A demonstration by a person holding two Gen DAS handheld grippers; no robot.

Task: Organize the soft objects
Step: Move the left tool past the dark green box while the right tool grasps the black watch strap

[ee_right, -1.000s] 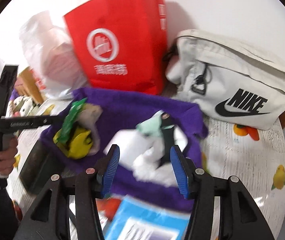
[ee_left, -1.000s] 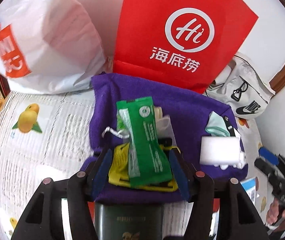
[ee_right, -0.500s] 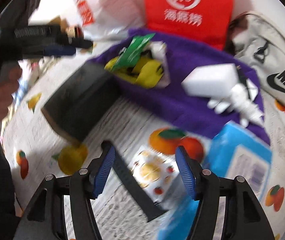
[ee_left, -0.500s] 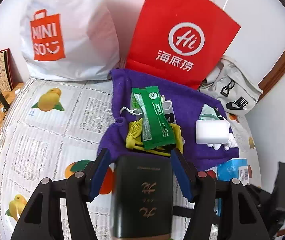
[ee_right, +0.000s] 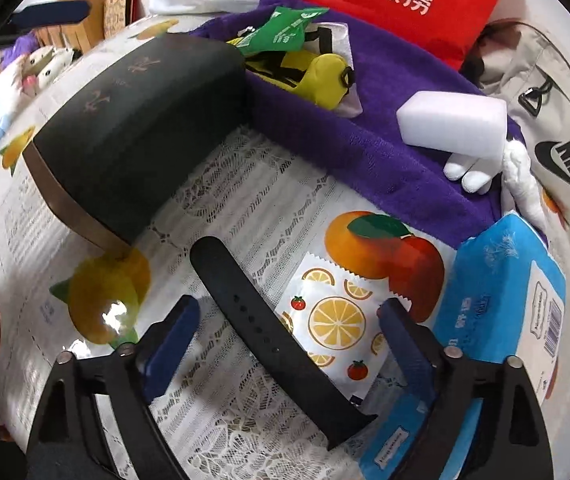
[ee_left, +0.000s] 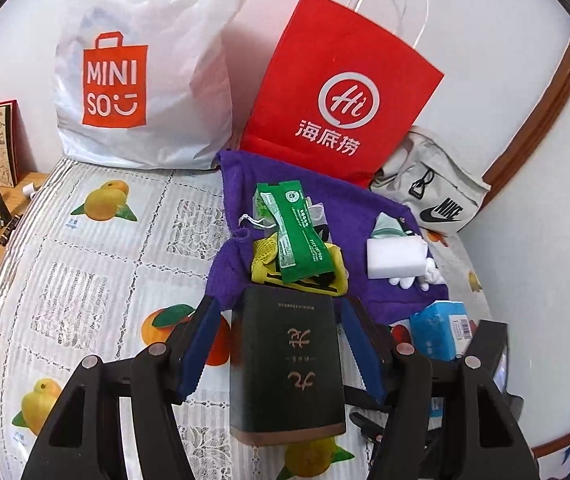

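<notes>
The right gripper (ee_right: 289,336) pointed steeply down at the fruit-print tablecloth (ee_right: 245,208), its jaws opening wide and gripping nothing. Between the blue pads lay a black watch strap (ee_right: 269,344), long axis running diagonally from upper left to lower right, partly over a citrus-print sachet (ee_right: 337,320). A blue tissue pack (ee_right: 501,292) stood just beside the right-hand pad. The left gripper (ee_left: 277,344) stood about half open around a dark box (ee_left: 289,364); pad contact could not be confirmed. The box lay lengthwise along the fingers. Beyond it, a purple cloth (ee_left: 365,208) carried a green packet (ee_left: 297,232), a yellow pouch (ee_left: 263,264) and a white sponge block (ee_left: 395,256). A red paper bag (ee_left: 341,92), a white Miniso bag (ee_left: 145,80) and a Nike pouch (ee_left: 437,192) stood behind.
</notes>
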